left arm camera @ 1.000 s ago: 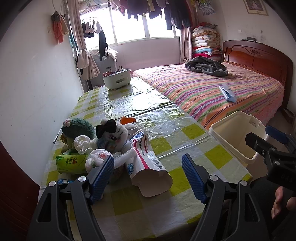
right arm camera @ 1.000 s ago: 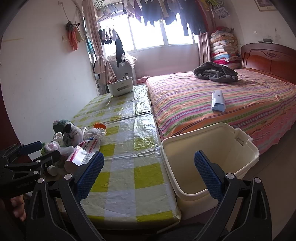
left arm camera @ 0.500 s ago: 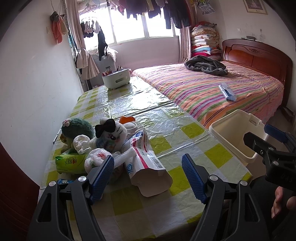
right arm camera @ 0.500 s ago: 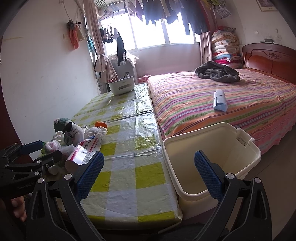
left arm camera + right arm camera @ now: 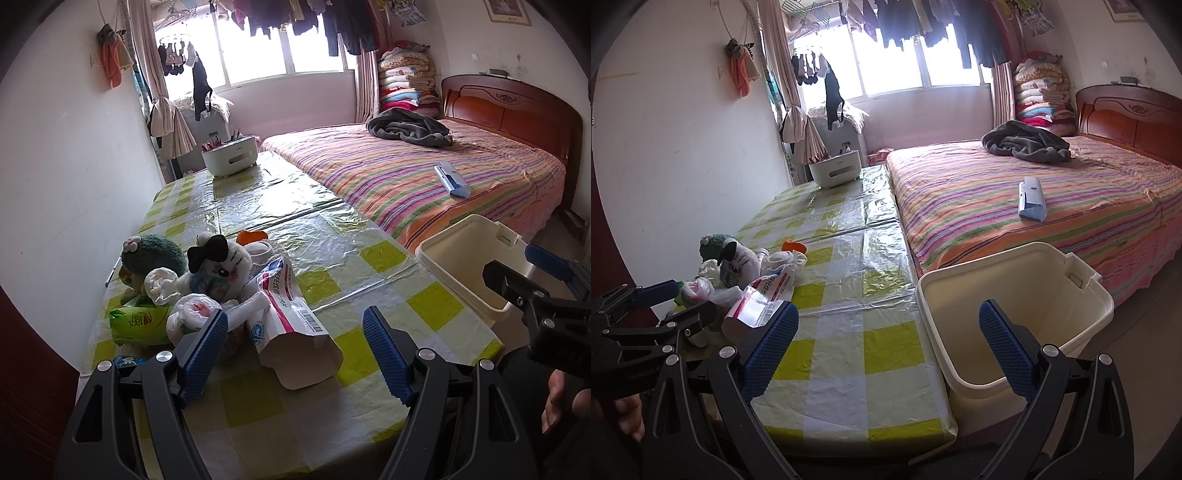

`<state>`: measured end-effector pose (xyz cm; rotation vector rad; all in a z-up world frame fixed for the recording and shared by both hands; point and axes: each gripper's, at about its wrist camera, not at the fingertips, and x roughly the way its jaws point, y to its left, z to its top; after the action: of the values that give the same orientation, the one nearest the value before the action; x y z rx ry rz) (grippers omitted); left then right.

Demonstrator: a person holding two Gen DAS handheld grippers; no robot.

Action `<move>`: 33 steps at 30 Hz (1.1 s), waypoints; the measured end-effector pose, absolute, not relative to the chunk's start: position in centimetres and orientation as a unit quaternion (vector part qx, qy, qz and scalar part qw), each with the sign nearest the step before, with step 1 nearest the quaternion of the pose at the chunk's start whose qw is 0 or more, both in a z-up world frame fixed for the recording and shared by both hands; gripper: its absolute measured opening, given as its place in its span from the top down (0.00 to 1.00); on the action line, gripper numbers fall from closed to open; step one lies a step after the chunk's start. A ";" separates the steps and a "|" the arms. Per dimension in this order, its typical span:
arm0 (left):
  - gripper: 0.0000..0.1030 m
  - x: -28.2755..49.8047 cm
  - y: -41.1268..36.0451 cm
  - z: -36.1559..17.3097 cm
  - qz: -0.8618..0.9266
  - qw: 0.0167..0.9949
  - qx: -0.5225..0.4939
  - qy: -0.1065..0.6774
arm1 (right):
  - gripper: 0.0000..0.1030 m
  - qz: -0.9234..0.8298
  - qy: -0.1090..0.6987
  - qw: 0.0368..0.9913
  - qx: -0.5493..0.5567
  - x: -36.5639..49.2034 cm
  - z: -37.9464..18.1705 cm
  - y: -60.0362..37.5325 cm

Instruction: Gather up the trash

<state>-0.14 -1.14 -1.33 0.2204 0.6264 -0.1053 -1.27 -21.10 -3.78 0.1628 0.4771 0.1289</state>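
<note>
A torn white paper packet with red print lies on the checked table, also in the right wrist view. Beside it lie a crumpled plastic bag, a white tissue wad and a green wrapper. My left gripper is open, hovering just before the packet. My right gripper is open and empty, above the table's near edge, beside the empty cream bin. The bin also shows in the left wrist view.
Plush toys, a white cat and a green one, sit among the trash. An orange cap lies behind them. A white organiser box stands at the table's far end. A striped bed flanks the table on the right.
Both views have shifted very slightly; both grippers stay open and nothing on the table has moved.
</note>
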 end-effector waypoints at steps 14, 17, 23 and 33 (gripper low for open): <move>0.29 -0.1 -1.2 -1.4 -0.051 0.944 0.109 0.308 | 0.06 0.064 0.239 0.965 0.082 -1.4 -4.1 -21.2; 0.29 -0.1 -1.2 -1.4 -0.050 0.944 0.107 0.307 | 0.06 0.064 0.240 0.965 0.082 -1.3 -4.1 -21.2; 0.29 0.0 -0.7 -1.4 -0.045 0.945 0.101 0.309 | 0.06 0.065 0.239 0.965 0.081 -1.3 -4.2 -21.2; 0.29 -0.2 -0.6 -1.3 -0.044 0.944 0.106 0.309 | 0.06 0.066 0.239 0.965 0.080 -1.2 -4.4 -20.8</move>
<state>-0.19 -0.58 -1.30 0.2166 0.6303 -0.0888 -1.15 -20.85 -4.38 0.1625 0.4842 0.1330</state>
